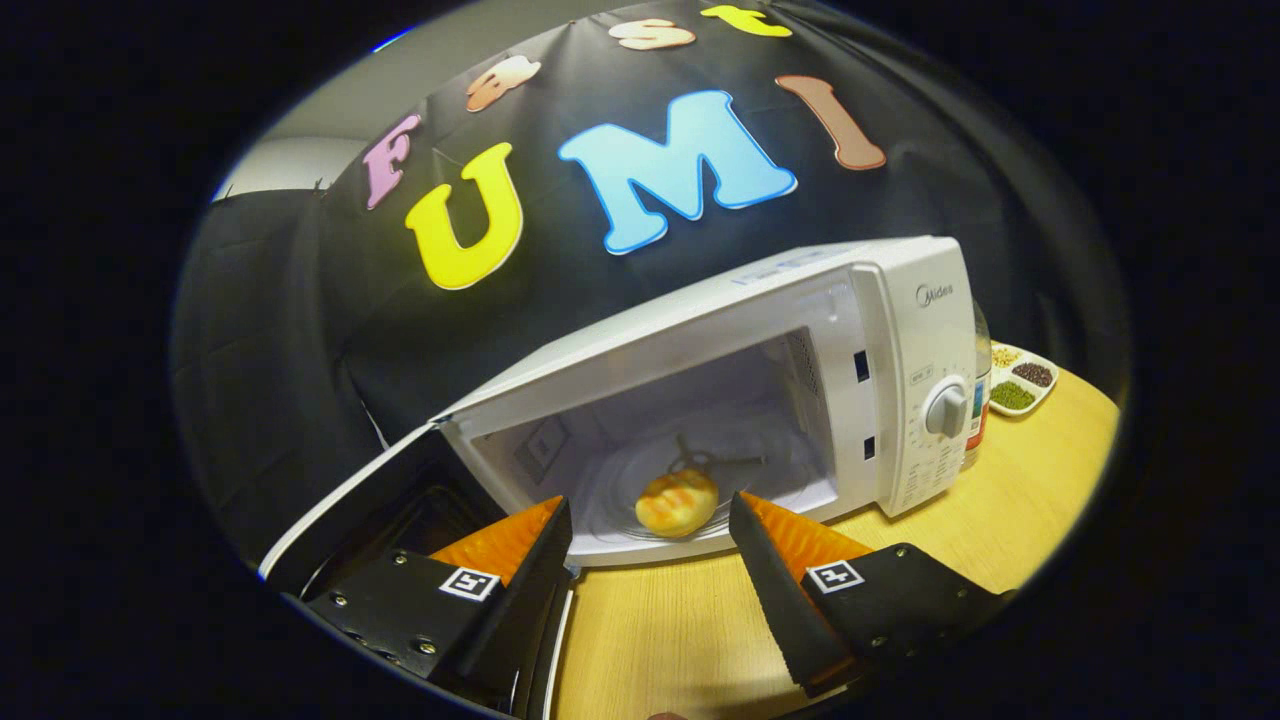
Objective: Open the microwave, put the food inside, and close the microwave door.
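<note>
1. Microwave (800, 330) sits on a wooden table (1020, 500), white body, in front of the black cloth wall (300, 300).
2. Microwave door (350, 510) is swung wide open to the left; its dark inner face lies just beside the left finger.
3. Bread roll (677, 503) is inside the cavity, on the glass turntable (640, 480), near the front lip. Golden, with lighter stripes across the top.
4. Metal turntable hub (695, 461) shows just behind the roll.
5. Gripper (650, 515), gripper view: fingers are spread wide, nothing between them, neither finger touches the roll.
6. Roll is just ahead of the fingertips, roughly centred in the gap, with the cavity's front edge between it and them.
7. Both fingertips hang over the table just outside the cavity opening; each finger carries a square marker tag (834, 576).
8. Control panel (925, 400) is on the microwave's right side, with a round dial (946, 409) partway down.
9. Right of the microwave, just behind its corner: a bottle (981, 400), mostly hidden.
10. Further right on the table: a white divided dish (1022, 379) with separate portions of pale, dark and green grains.
</note>
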